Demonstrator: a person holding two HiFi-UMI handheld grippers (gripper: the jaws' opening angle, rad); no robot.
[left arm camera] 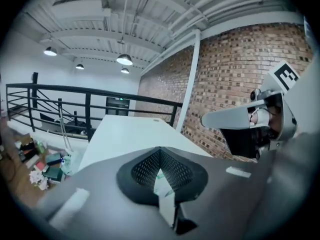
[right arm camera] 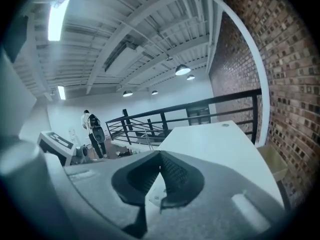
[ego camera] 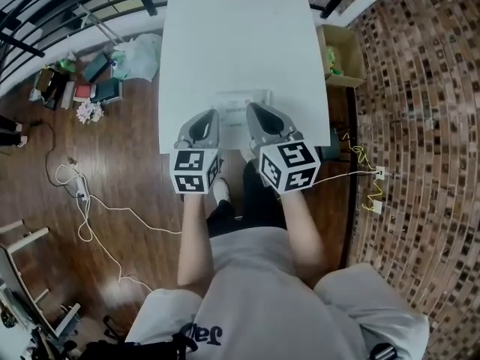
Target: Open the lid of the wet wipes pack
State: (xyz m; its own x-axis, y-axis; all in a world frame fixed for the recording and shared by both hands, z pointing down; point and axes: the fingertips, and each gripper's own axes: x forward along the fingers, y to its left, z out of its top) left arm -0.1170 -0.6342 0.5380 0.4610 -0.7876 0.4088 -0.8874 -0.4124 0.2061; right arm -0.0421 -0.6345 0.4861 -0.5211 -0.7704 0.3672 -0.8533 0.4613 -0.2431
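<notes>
Lettering unreadable on wet wipes pack; left tool, right tool clenched empty.

A loft-like studio, perhaps an office, is suggested by the brick wall, the bare ceiling beams with hanging lamps and the black railing. A white table is set on a wooden floor.

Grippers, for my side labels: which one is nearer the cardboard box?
The right gripper, at the head view's right. The box stands beside the table on that side; the left gripper is farther from it.
</notes>
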